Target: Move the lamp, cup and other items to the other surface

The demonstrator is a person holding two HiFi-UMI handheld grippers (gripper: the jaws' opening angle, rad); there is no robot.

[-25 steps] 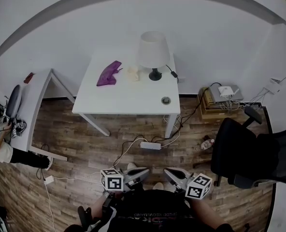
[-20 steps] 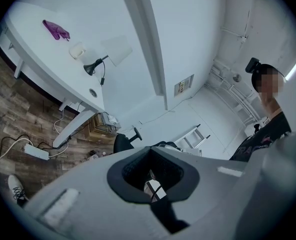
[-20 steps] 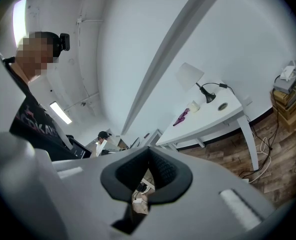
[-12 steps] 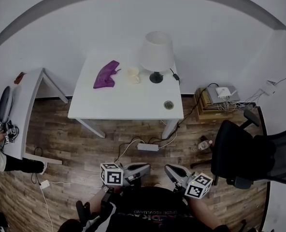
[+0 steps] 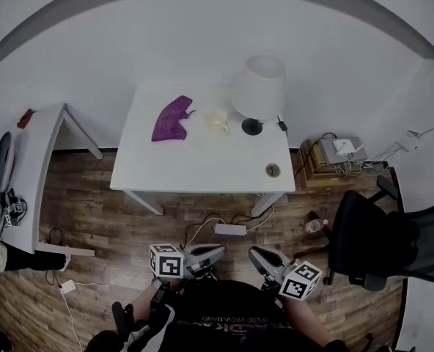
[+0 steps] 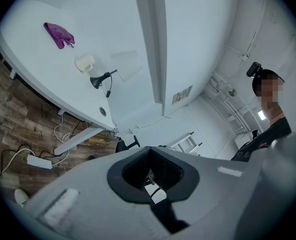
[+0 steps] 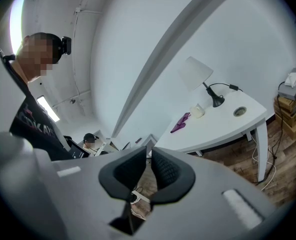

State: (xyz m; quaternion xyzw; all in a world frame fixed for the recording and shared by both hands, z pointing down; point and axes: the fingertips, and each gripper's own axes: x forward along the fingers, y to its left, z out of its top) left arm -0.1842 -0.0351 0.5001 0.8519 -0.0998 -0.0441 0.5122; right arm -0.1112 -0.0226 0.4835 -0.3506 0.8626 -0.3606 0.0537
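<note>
While standing back from the white tabletop (image 5: 202, 169), holds the left tool (image 5: 218, 251) and the right tool (image 5: 255, 254) low over the wood floor (image 5: 129, 211), side by side and well apart from everything to be moved. Presses the left tool's pads (image 6: 130, 174) together at their tips, with nothing clamped. Leaves the right tool's pads (image 7: 168, 173) a thin slit apart, just opened a little, with nothing between them. Finds the lamp (image 5: 259, 88) upright at the tabletop's back right, white shade over a dark base. Finds the cup (image 5: 216, 121) just beside that base on its left, and a purple crumpled item (image 5: 171, 119) farther left, apart from the cup. Notes a round cable port (image 5: 273, 170) near the front right corner, a white power strip (image 5: 230, 229) with cords on the floor below, a black office chair (image 5: 371, 244) at the right, and a second white desk (image 5: 37, 160) at the left.
</note>
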